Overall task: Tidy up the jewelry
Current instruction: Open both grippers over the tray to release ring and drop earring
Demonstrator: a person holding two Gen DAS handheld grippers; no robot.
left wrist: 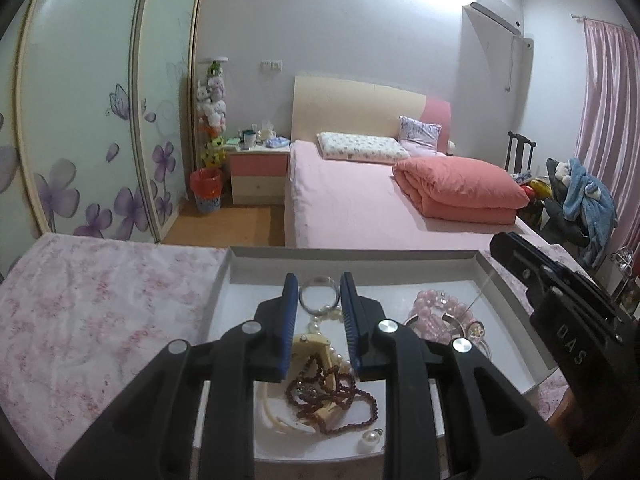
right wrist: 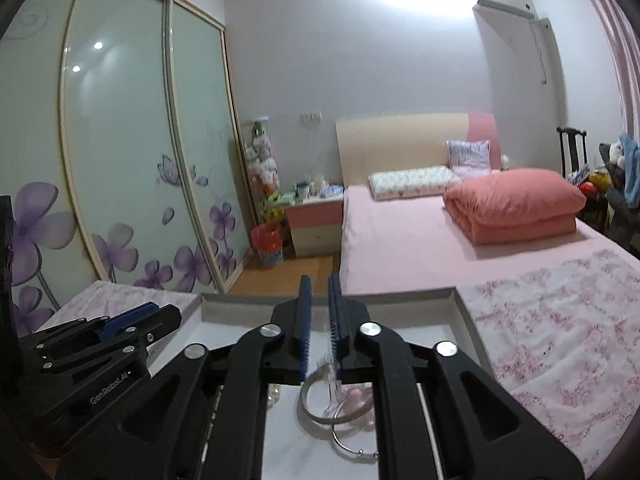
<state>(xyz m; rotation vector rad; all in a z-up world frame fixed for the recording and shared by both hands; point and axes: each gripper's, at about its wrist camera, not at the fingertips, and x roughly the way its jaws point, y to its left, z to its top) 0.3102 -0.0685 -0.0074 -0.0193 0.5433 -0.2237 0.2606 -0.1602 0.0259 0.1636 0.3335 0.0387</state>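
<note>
A shallow white tray (left wrist: 505,298) with a grey rim lies on a pink floral cloth (left wrist: 100,320). My left gripper (left wrist: 319,286) hangs over it, open, with nothing between its blue pads. Under it lie a clear bangle (left wrist: 318,294), a dark red bead string (left wrist: 340,396), pearls and a loose pearl pendant (left wrist: 370,442). A pink bead bracelet (left wrist: 434,312) lies further right. My right gripper (right wrist: 319,282) is narrowly open above silver bangles (right wrist: 316,404). A small clear piece (right wrist: 332,368) sits by its right pad; contact is unclear. The left gripper (right wrist: 160,314) shows at the left.
Beyond the tray (right wrist: 460,308) stands a pink bed (left wrist: 360,208) with a folded orange quilt (left wrist: 460,190). Sliding wardrobe doors (left wrist: 100,120) line the left, with a nightstand (left wrist: 260,172) and a red bin (left wrist: 206,190). A chair (left wrist: 580,200) piled with clothes stands right.
</note>
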